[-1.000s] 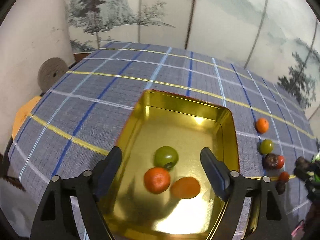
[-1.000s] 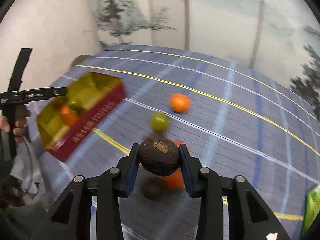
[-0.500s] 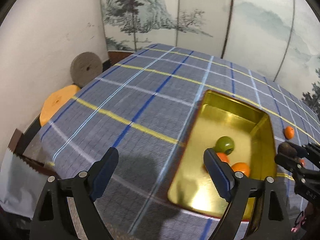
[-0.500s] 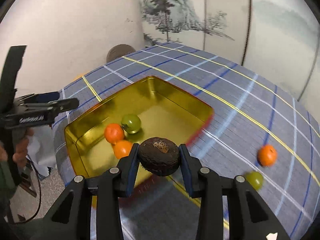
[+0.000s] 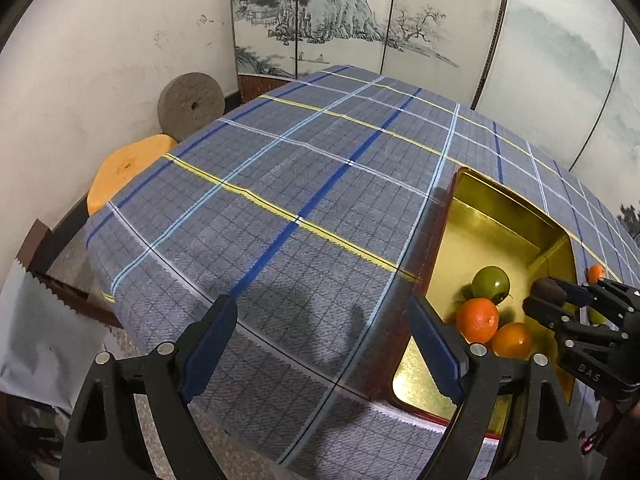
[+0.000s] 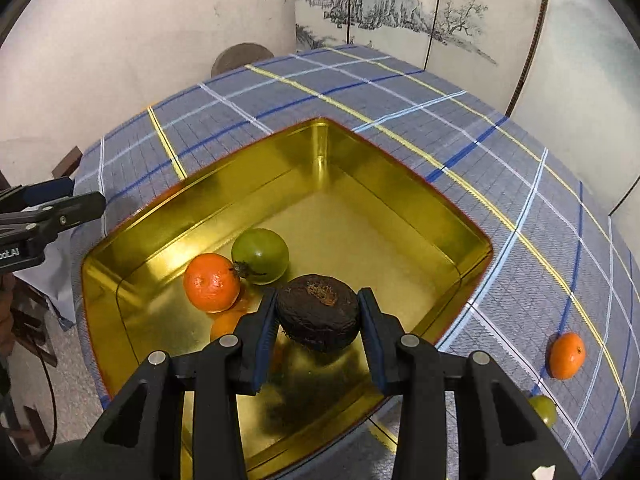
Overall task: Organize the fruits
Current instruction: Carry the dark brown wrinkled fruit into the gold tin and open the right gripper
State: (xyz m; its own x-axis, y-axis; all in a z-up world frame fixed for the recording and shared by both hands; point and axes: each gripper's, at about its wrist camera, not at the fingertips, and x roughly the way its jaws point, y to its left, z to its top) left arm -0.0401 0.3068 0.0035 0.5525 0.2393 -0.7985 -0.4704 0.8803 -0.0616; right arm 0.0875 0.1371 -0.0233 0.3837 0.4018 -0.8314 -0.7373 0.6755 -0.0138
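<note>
A gold tin box (image 6: pixel 400 200) sits on the plaid tablecloth; it also shows in the left wrist view (image 5: pixel 500 220). Inside lie a green fruit (image 6: pixel 261 255), an orange (image 6: pixel 211 282) and a second orange (image 5: pixel 512 340) partly hidden under my right gripper. My right gripper (image 6: pixel 318 314) is shut on a dark brown fruit (image 6: pixel 318 312) and holds it above the box's near part. It shows in the left wrist view (image 5: pixel 552 300) at the right. My left gripper (image 5: pixel 320 344) is open and empty over the cloth, left of the box.
An orange (image 6: pixel 567 355) and a green fruit (image 6: pixel 543 410) lie on the cloth right of the box. A round stone disc (image 5: pixel 190 100) and an orange stool (image 5: pixel 128 168) stand by the wall beyond the table's left edge.
My right gripper carried the dark fruit from the loose fruits to above the box. My left gripper swung left, away from over the box.
</note>
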